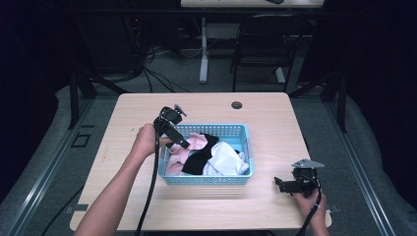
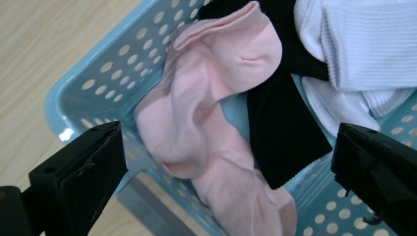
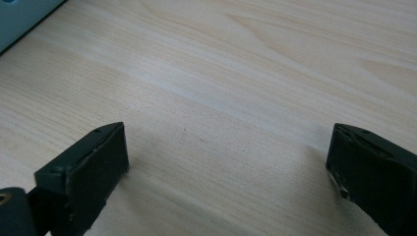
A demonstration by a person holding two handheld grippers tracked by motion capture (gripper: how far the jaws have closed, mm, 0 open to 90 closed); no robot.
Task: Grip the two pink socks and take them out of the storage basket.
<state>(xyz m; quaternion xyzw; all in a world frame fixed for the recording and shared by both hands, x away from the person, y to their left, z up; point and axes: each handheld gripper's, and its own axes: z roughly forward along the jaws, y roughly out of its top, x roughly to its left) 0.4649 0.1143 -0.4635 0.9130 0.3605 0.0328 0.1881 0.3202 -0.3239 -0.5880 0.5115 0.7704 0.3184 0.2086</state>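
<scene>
While left gripper (image 2: 221, 162) is poised over blue basket (image 2: 93, 83), jaws spread wide, nothing held. Pink sock (image 2: 211, 98) lain crumpled at basket's near end, beside black sock (image 2: 282, 132). Judged light, limp, non-slip; best pinched at bunched mid-fold. Right gripper (image 3: 223, 162) parked wide open, empty, over table (image 3: 246, 59).

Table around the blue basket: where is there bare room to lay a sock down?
Bare table lies left of the blue basket, along the far edge by the round hole, and on the near strip up to the right claw. The basket is crowded with pink socks, black and white ones.
</scene>
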